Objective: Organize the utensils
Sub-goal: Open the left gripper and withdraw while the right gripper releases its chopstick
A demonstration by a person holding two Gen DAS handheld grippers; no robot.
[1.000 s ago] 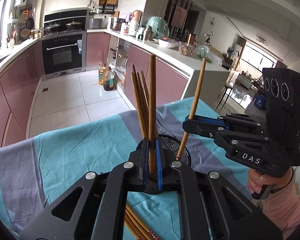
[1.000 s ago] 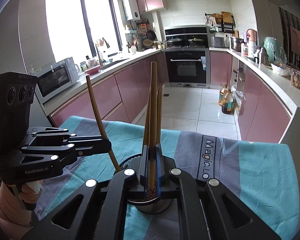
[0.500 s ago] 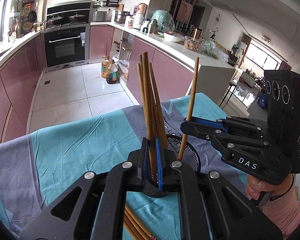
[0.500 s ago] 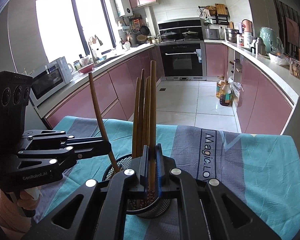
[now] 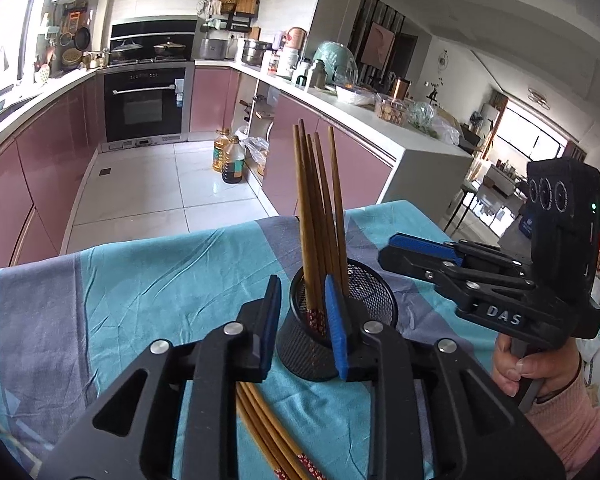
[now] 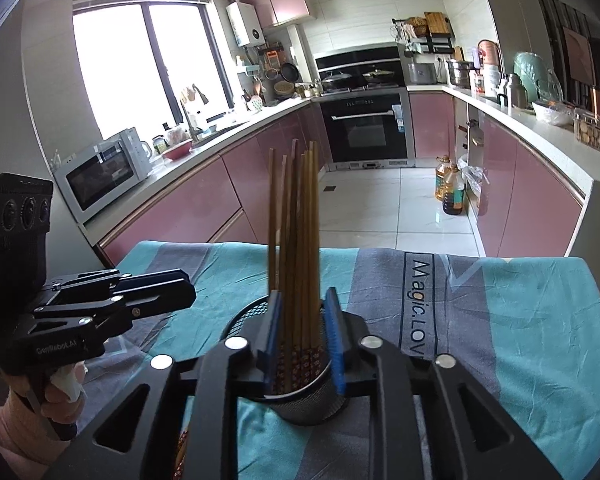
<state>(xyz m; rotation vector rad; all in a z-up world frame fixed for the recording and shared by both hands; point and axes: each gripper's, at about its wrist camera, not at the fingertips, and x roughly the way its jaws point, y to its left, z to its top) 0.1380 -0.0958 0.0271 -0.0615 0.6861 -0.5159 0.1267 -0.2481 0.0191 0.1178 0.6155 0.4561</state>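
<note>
Left gripper (image 5: 302,328) angled down at the table, jaws just opened and parted. Nothing pinched: its right pad (image 5: 336,328) sits in front of the mesh cup (image 5: 340,344), left pad beside the cup, not pressing it. From the right wrist view the left gripper (image 6: 188,294) is off to the left, near the cup, held by a hand (image 6: 56,396) with a white wrap on one finger.

Right gripper (image 6: 303,340) also tilted down, jaws just opened, spread either side of the chopsticks (image 6: 300,240); pads clear of them, no grip. In the left view it (image 5: 388,250) sits right of the cup, a hand (image 5: 528,368) in a pink sleeve (image 5: 572,428) on its handle.

Chopsticks stand upright in the cup, patterned ends down, fanned slightly. Cup sits on the teal-and-grey cloth (image 5: 160,280).

More chopsticks lie loose (image 5: 268,440) on the cloth under the left gripper; most of their length is hidden by its body and cut off at the bottom edge, count unclear. Cup base is hidden behind the right gripper in its own view. Count in the cup unclear, sticks overlap.
</note>
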